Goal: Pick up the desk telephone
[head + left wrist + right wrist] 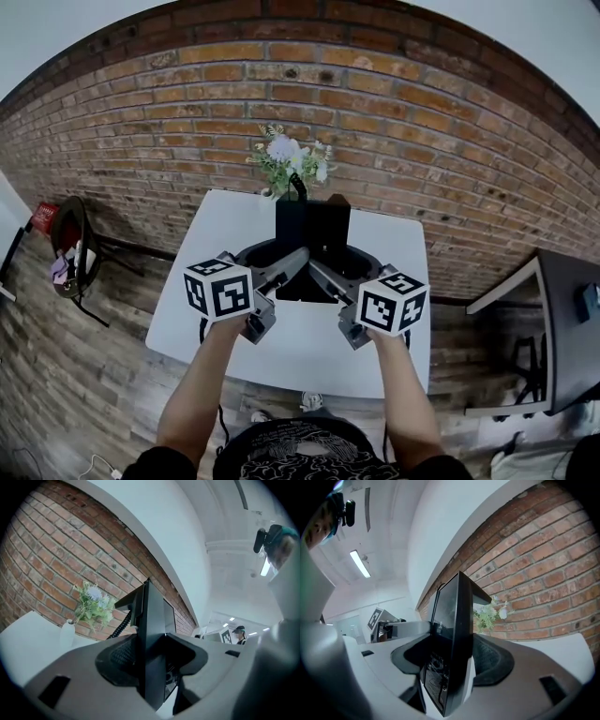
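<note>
2 firm grips on the desk telephone (312,223) — left gripper (152,658), right gripper (454,660) — above the white table (234,217).

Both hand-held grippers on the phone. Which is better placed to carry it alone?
Left, barely. The left hand-held gripper and right hand-held gripper clamp opposite edges of the telephone evenly; the coiled cord shows on the left's side, likely the heavier handset end.

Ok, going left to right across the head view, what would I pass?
black chair → left gripper → desk telephone, clamped by both grippers → right gripper → dark table
</note>
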`<state>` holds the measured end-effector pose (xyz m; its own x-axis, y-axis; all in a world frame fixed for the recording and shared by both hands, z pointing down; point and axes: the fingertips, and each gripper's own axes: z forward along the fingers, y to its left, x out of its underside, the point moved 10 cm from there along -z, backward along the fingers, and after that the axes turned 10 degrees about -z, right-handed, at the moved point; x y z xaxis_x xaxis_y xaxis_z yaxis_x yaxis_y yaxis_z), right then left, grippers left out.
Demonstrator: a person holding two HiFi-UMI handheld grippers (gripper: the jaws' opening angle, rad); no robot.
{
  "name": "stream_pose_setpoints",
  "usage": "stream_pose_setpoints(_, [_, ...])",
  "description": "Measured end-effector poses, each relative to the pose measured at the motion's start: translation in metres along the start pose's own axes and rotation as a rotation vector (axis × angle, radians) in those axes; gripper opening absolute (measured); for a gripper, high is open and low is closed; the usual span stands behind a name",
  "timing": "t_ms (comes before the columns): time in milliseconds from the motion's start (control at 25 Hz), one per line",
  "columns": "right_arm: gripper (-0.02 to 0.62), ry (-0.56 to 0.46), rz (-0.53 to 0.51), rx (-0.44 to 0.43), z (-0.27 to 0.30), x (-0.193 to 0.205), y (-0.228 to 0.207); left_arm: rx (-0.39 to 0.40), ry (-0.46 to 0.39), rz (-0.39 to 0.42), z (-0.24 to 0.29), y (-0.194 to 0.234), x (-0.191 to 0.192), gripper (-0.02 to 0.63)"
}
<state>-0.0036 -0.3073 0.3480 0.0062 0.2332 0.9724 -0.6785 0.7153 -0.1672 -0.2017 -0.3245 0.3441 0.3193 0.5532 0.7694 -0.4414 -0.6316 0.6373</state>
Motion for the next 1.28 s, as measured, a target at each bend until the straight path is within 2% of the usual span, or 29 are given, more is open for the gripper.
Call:
stream_pose_setpoints(320, [0.272, -0.07, -0.074, 0.003, -0.012, -0.032, 0.007, 0.028, -0.055, 0.071, -0.001, -0.029, -0.023, 0.196])
stream_pose_setpoints(600, [0.272, -0.123, -0.11, 0.011, -0.02, -0.045, 0.014, 0.043, -0.077, 0.133, -0.005, -0.046, -0.033, 0.196])
stream_pose_setpoints(1280, [0.272, -0.119, -0.111, 0.016, -0.019, -0.044, 0.014, 0.043, -0.073, 0.124, -0.004, -0.043, -0.032, 0.196])
